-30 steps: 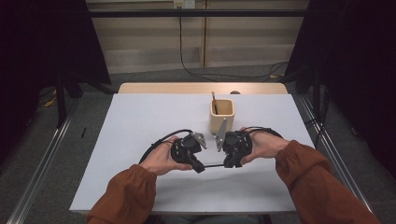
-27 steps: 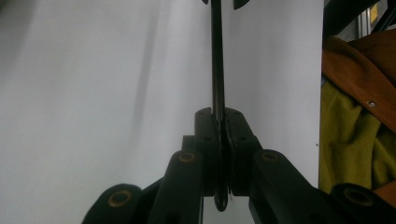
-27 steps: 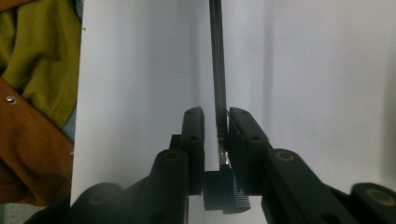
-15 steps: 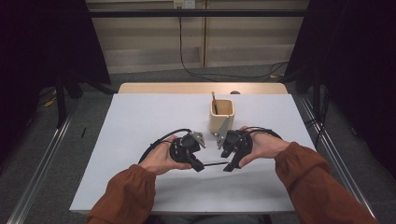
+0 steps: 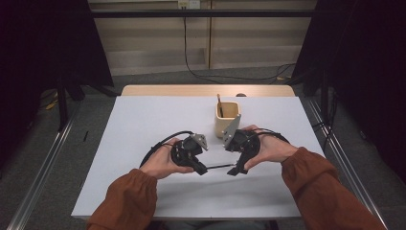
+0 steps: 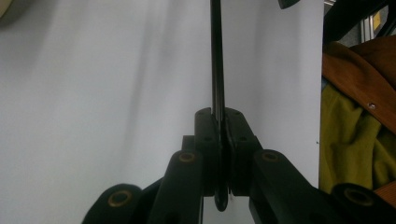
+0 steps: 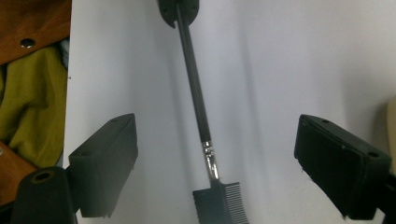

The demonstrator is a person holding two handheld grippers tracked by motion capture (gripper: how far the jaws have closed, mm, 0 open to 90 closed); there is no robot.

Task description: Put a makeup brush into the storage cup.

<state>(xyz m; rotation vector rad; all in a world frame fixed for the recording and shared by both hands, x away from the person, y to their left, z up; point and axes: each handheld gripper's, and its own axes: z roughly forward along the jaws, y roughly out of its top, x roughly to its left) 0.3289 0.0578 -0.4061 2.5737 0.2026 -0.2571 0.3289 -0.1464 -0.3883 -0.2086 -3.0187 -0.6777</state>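
A thin black brush (image 5: pixel 218 166) with a small comb head (image 7: pixel 223 200) hangs level over the white table sheet (image 5: pixel 143 124), between my two grippers. My left gripper (image 5: pixel 203 170) is shut on the end of the handle (image 6: pixel 215 56), which runs straight out from its pads (image 6: pixel 238 135). My right gripper (image 5: pixel 235 170) faces it, and its jaws have just been opening. In the right gripper view the right gripper (image 7: pixel 217 158) stands open, wide on either side of the comb end, with neither pad touching it.
A light wooden cup (image 5: pixel 226 119) with a thin stick-like tool (image 5: pixel 219 104) in it stands just behind the right hand. The table's front edge and the person's brown sleeves (image 5: pixel 316 177) are close below. Yellow-green clothing (image 6: pixel 345 135) shows past the sheet's edge.
The right gripper's jaws have spread apart and let go of the brush's comb end. Both hands have stayed where they were, and the left gripper still holds the handle.
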